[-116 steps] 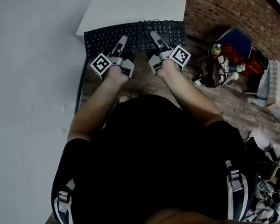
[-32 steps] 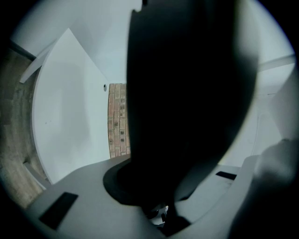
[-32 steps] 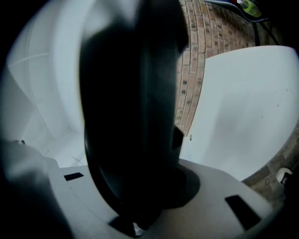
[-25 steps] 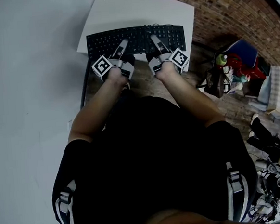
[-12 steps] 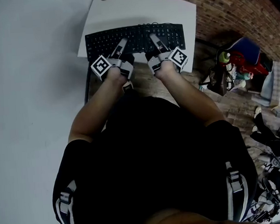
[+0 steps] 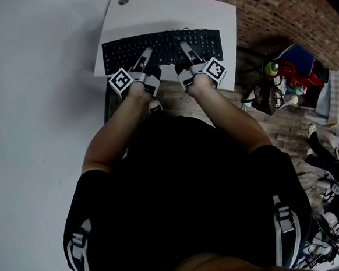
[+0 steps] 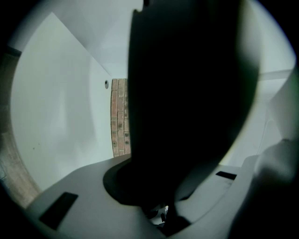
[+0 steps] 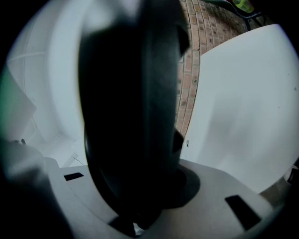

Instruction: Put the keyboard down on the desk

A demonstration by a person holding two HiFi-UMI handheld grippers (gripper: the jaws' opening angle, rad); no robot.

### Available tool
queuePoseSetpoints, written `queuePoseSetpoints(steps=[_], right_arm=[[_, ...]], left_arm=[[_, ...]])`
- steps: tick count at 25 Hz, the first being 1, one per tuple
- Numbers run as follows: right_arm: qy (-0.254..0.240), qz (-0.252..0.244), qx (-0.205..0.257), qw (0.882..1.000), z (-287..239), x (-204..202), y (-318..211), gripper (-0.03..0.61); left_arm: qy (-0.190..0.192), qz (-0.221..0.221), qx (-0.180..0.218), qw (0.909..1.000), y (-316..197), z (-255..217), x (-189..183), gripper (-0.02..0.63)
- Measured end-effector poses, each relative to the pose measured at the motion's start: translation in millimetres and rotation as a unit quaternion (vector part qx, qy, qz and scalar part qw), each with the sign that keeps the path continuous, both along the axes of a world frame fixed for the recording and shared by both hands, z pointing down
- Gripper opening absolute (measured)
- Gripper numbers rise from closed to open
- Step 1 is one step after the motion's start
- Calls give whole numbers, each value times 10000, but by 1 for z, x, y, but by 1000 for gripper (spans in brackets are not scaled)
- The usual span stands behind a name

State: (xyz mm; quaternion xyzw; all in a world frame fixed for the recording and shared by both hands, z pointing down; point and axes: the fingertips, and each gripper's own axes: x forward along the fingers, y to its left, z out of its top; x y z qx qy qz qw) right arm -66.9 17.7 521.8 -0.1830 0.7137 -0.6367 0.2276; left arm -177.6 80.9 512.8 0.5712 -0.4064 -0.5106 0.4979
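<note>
Keyboard [image 6: 162, 45]: black, long and flat, with rows of dark keys that run its full length; the key legends are too small to read.
Keyboard place: over the near half of the desk [image 6: 165, 12], with its long side roughly along the desk's near edge. Its left end reaches the desk's left edge and its right end stops short of the right edge. No view shows whether it rests on the desk or hangs just above it.
Desk: a white top with a small round hole [image 6: 123, 1] at its far left corner; the strip beyond the keyboard is bare.
Left gripper [image 6: 146, 56]: reaches in from the desk's near side and is clamped on the keyboard's near edge, left of centre. In the left gripper view the keyboard [image 7: 187, 93] is a black mass that fills the gap between the closed jaws.
Right gripper [image 6: 186, 50]: also comes from the desk's near side and is clamped on the same edge, right of centre. In the right gripper view the keyboard [image 8: 131, 116] stands dark between the pressing jaws.
Marker cubes: one on each gripper, at the desk's near edge.
Desk in the gripper views: a pale surface [image 7: 60, 121] to the left of the keyboard in the left gripper view, and a pale surface [image 8: 243, 107] to its right in the right gripper view.
Floor [image 6: 276, 12]: brick, to the right of the desk.
Clutter [image 6: 288, 79]: red, blue and green items on the floor, well apart from the desk's right side.
</note>
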Motion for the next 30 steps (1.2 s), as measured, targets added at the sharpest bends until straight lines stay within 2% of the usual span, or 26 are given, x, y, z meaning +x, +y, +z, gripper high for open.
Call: queuePoseSetpoints(steps=[30], right_arm=[[96, 292, -147, 9994, -7, -85, -49, 124]], left_arm=[[53, 281, -95, 9995, -55, -10, -89, 80]])
